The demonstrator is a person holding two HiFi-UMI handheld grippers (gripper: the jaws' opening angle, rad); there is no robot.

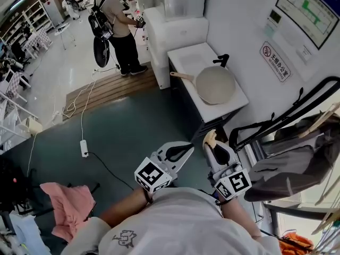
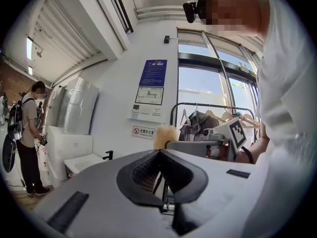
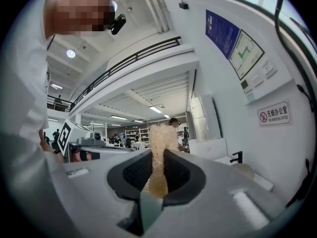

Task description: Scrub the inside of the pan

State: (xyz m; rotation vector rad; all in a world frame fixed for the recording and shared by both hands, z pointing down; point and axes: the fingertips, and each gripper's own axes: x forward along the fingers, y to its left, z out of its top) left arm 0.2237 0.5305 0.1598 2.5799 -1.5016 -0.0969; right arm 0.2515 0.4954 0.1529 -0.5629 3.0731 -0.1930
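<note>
Scrubbing not started: pan lies untouched on counter well ahead, right gripper clamped on sponge, left gripper jaws together, empty.

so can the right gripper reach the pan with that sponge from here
Probably not from here: the right gripper, shut on the sponge, is short of the pan on the counter. The way looks free, though, with nothing between them.

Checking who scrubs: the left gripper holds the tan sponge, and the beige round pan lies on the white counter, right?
No: the right gripper holds the tan fibrous sponge, as the right gripper view shows; the left gripper is shut, empty. The beige round pan lies on the white counter.
</note>
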